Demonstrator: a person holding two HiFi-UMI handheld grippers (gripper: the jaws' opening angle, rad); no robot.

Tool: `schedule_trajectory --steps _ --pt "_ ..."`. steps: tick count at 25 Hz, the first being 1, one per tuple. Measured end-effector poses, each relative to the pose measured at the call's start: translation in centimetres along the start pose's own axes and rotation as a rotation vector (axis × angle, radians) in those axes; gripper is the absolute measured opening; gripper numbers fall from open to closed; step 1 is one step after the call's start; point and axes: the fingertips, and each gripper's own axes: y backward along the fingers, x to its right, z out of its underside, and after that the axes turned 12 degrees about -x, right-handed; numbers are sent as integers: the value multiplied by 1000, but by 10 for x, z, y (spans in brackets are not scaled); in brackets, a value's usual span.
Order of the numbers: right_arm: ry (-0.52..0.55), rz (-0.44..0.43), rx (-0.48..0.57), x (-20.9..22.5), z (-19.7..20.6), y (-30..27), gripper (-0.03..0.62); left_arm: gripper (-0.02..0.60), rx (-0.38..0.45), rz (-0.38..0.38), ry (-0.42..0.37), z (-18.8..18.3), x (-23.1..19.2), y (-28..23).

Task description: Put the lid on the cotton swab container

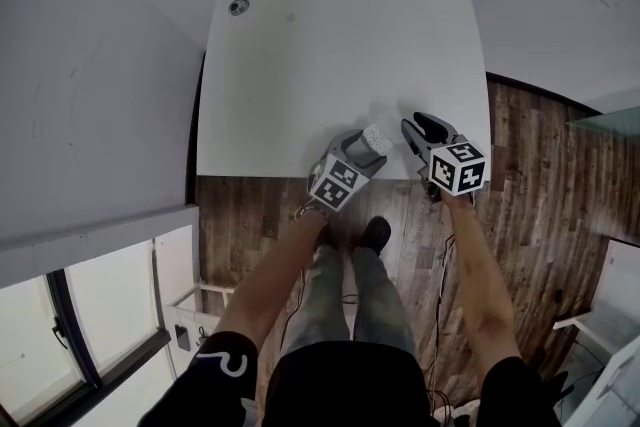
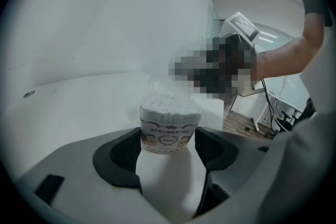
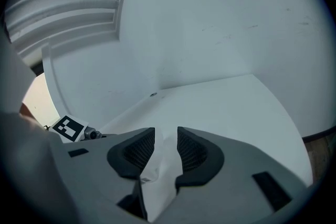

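- Left tool (image 2: 168,134): the pads sit against both sides of the cotton swab container (image 2: 169,122), gripping it upright on the worktop (image 1: 330,55) near the 5 o'clock edge.
- Right tool (image 3: 166,134): jaws apart, nothing between them. It stands at 3 o'clock of the container.
- Step: probably steadying the container. Whether a clear lid already sits on top cannot be told. The next move calls for checking the lid and pressing it level.
- Only the left gripper view shows the label and swab tips. The right gripper view misses the container altogether.
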Motion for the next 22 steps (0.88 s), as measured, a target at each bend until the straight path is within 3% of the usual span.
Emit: schedule_trajectory --steps 22 --pt "-39 -114 19 -24 6 -1 160 331 -3 35 -18 -5 4 6"
